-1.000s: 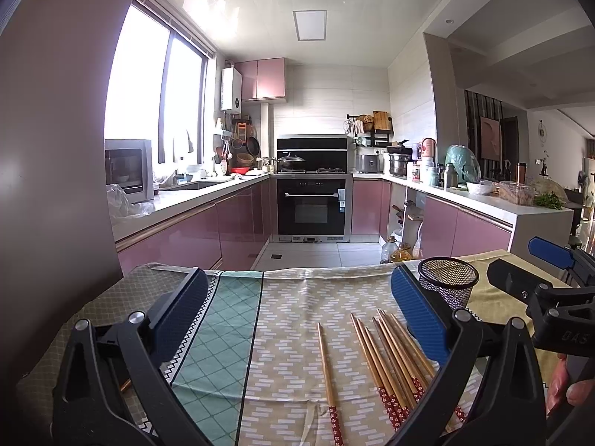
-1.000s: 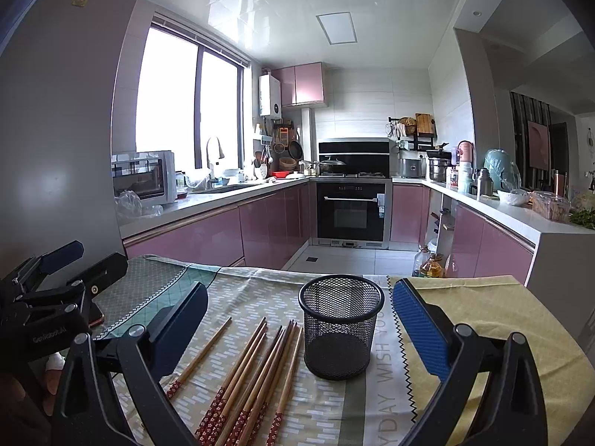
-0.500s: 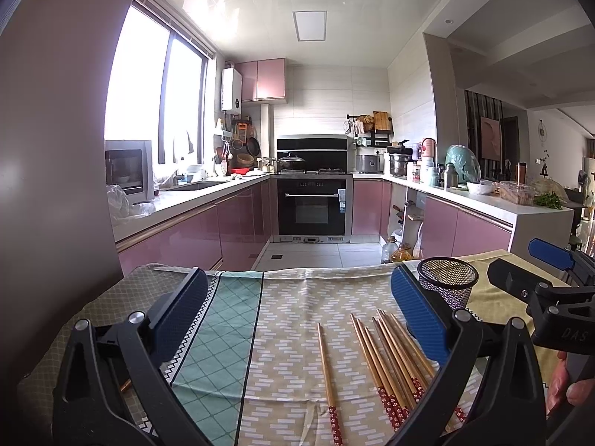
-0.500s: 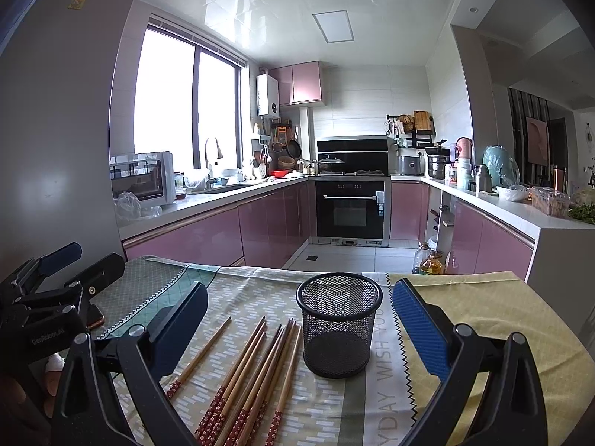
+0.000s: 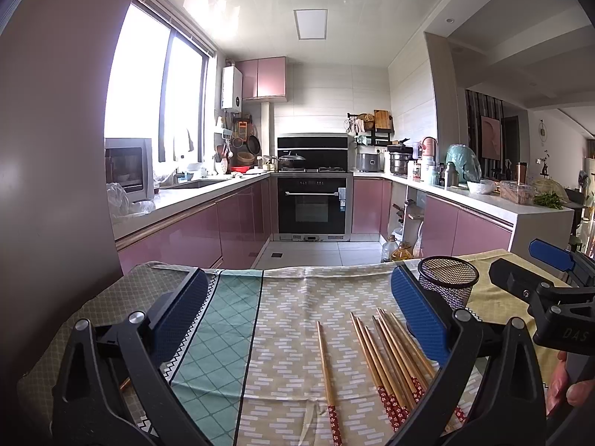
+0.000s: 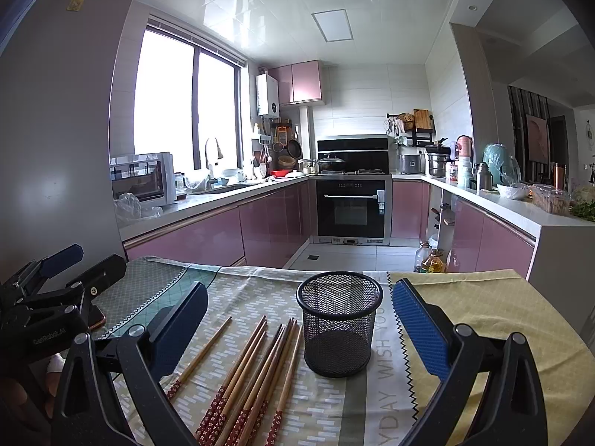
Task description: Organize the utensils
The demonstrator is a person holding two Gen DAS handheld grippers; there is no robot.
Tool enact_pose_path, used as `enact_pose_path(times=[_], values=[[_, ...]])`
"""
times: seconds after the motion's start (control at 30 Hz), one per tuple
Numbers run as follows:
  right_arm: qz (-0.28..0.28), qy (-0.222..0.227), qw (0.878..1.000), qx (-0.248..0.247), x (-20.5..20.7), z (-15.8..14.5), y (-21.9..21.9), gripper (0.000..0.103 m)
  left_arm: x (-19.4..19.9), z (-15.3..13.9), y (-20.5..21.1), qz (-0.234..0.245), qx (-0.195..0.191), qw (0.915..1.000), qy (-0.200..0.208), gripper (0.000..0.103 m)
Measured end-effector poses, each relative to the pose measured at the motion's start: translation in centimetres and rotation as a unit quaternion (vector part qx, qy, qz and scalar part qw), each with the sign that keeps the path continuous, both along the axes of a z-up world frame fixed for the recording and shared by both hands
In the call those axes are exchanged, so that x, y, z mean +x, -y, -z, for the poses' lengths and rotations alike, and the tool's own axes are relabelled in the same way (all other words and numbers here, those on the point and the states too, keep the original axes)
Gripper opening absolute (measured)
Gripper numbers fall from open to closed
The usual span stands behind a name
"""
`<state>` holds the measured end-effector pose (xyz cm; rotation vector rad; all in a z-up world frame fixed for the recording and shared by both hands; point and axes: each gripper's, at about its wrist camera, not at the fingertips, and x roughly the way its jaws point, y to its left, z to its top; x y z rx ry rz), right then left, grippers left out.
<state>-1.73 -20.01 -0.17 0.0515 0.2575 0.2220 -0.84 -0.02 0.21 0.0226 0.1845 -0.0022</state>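
Several wooden chopsticks with red patterned ends (image 6: 256, 379) lie in a loose bunch on the patterned tablecloth (image 6: 260, 290), with one chopstick (image 6: 200, 358) lying apart to their left. A black mesh cup (image 6: 339, 323) stands upright and empty just right of the bunch. My right gripper (image 6: 299, 321) is open above the table, with the cup between its fingers' line of sight. My left gripper (image 5: 299, 308) is open and empty over the cloth; the single chopstick (image 5: 326, 371) and the bunch (image 5: 394, 364) lie ahead of it, and the cup (image 5: 448, 290) shows behind its right finger.
The table's far edge (image 5: 297, 269) drops to a kitchen floor. Pink cabinets and an oven (image 5: 314, 204) stand beyond. Oil bottles (image 6: 431, 258) sit on the floor past the table. The right gripper shows at the right of the left wrist view (image 5: 546, 290).
The right wrist view has shifted very slightly. Chopsticks, cup and left gripper have not moved.
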Motion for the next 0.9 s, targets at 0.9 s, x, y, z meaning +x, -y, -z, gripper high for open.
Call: enact_pose_path(times=[0.9], values=[[-0.001,-0.002,1.000,0.005,0.00,0.13,0.22,0.096,0.05,0.19,0.15,0.000,0.001,1.0000,-0.003,0.097]])
